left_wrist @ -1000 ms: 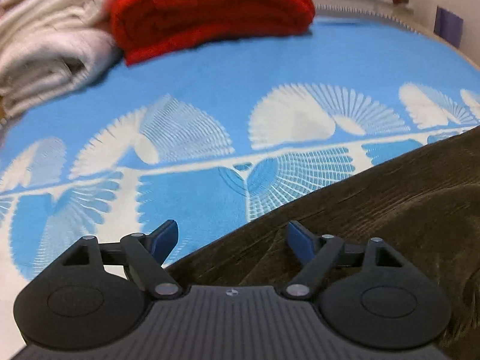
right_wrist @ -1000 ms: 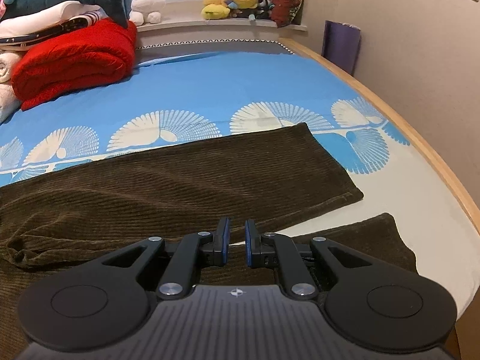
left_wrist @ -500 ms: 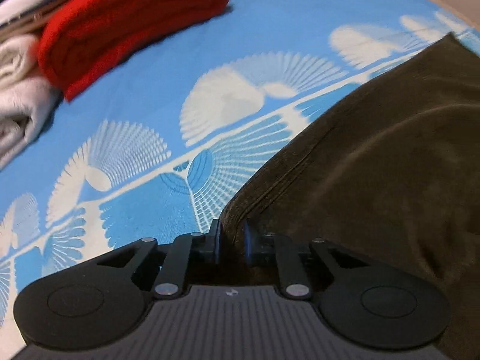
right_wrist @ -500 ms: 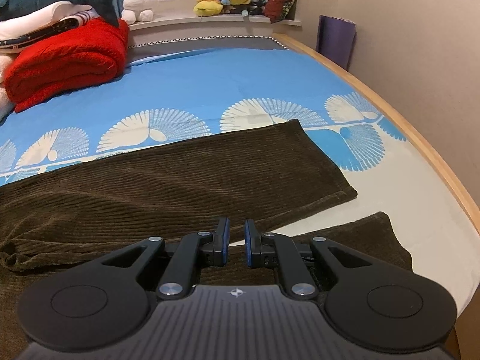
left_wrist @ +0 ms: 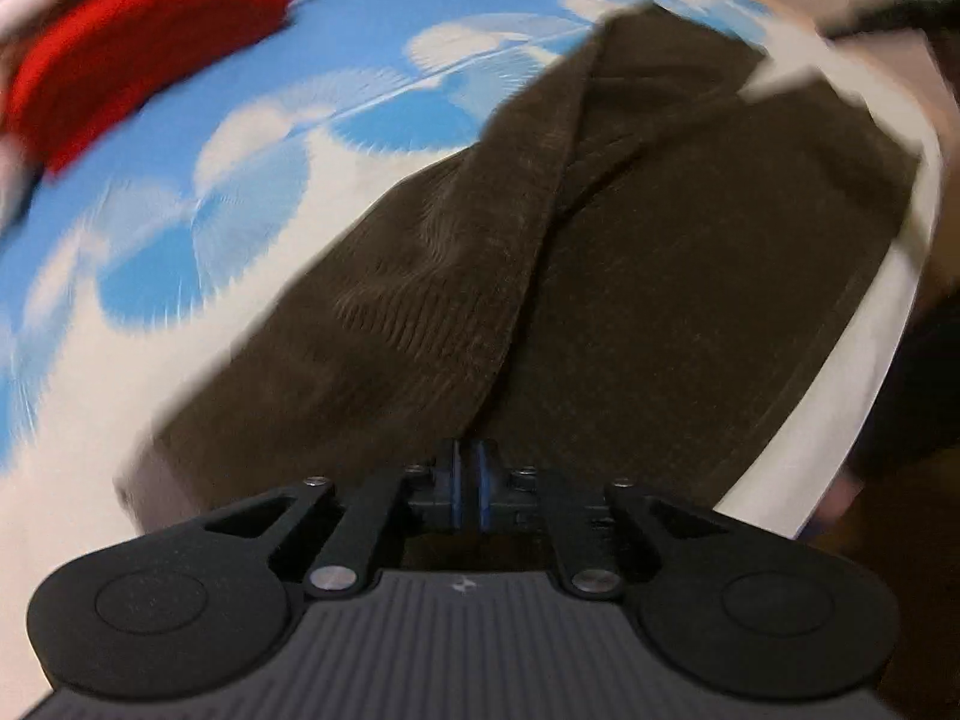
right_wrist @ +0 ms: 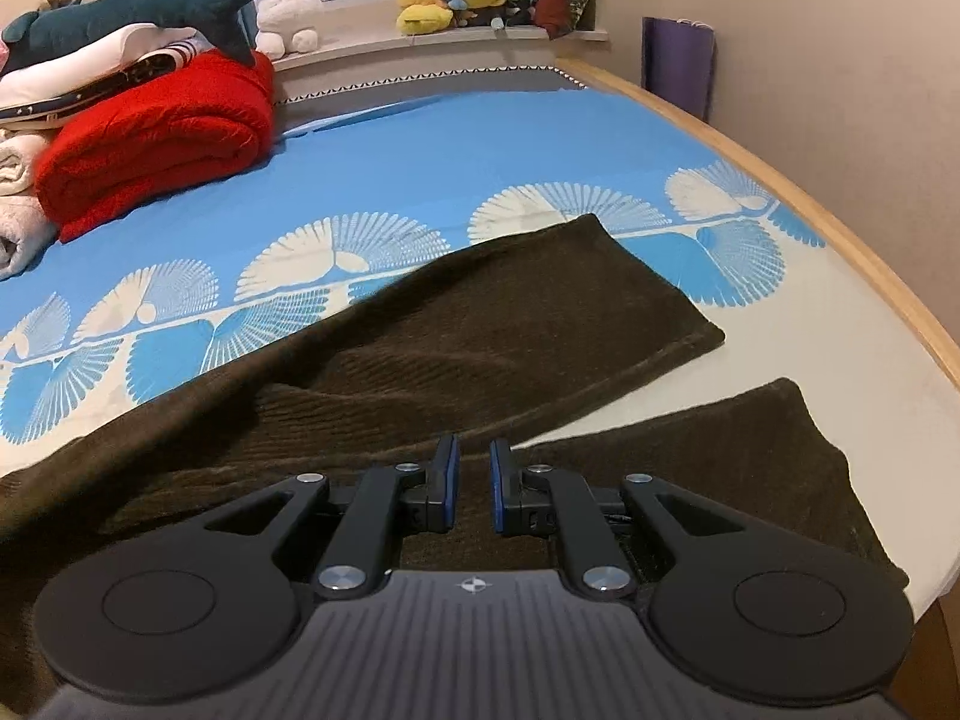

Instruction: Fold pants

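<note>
A second ago the left gripper [left_wrist: 467, 483] was open; now it pinches the brown pants [left_wrist: 600, 276] and lifts one leg over the other, so folding has begun; the right gripper [right_wrist: 472, 492] stays narrow, holding cloth; pants lie near the bed's [right_wrist: 780, 324] right edge, red blanket [right_wrist: 162, 138] far off.

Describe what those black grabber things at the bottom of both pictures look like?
Both are alike. The left tongs and right tongs are matte black, with two round discs at the sides, angled link arms with silver pins, a ribbed grey body bearing a small emblem, and blue pads lining the fingertips. No cables or sleeves show.
</note>
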Available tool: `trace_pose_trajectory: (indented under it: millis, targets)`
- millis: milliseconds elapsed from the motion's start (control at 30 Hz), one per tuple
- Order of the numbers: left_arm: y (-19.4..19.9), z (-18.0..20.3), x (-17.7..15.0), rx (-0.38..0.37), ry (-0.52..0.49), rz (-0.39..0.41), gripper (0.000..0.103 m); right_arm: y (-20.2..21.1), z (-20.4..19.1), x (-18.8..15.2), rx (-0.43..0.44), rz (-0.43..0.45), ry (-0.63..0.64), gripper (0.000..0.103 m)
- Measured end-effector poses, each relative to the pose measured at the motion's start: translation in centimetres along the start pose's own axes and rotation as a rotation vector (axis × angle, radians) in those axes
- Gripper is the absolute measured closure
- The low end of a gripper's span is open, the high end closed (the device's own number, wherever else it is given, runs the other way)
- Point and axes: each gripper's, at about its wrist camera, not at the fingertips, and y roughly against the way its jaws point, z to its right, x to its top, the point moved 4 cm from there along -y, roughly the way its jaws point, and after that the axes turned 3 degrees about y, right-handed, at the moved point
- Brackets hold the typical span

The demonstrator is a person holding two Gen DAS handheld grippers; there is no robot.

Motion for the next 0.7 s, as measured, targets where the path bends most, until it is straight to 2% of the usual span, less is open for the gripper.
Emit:
trace_pose_trajectory:
  millis: [33, 100, 133, 233, 267, 400, 533, 700]
  targets:
    - [0.4, -1.3, -0.5, -0.026, 0.125, 0.001, 0.088, 0.1, 0.0, -0.2, -0.003, -0.002, 0.0, 0.092]
    - [0.6, -4.0, -1.5, -0.103, 0.356, -0.029, 0.066, 0.1, -0.3, -0.5, -0.006, -0.012, -0.002, 0.092]
    - [0.5, -5.3, -2.0, -0.126, 0.462, -0.041, 0.063, 0.0, -0.3, -0.7, -0.005, -0.018, -0.005, 0.092]
    - [-0.4, -7.7, -3.0, -0.126, 0.638, -0.067, 0.046, -0.1, -0.6, -0.9, 0.002, -0.027, -0.005, 0.092]
    - [-0.7, -8.3, -3.1, -0.116, 0.674, -0.066, 0.036, -0.2, -0.8, -0.8, 0.002, -0.026, 0.001, 0.092]
    - [-1.4, -9.1, -2.0, -0.107, 0.703, -0.034, 0.026, -0.3, -1.7, -0.5, 0.008, -0.016, 0.012, 0.091]
    - [-2.7, -9.0, -0.9, -0.076, 0.716, -0.034, 0.026, -0.5, -2.8, -0.2, 0.022, -0.014, 0.026, 0.091]
    - [-3.4, -10.3, -0.3, -0.052, 0.791, -0.026, 0.026, -1.1, -4.2, 0.5, 0.027, -0.002, 0.072, 0.091]
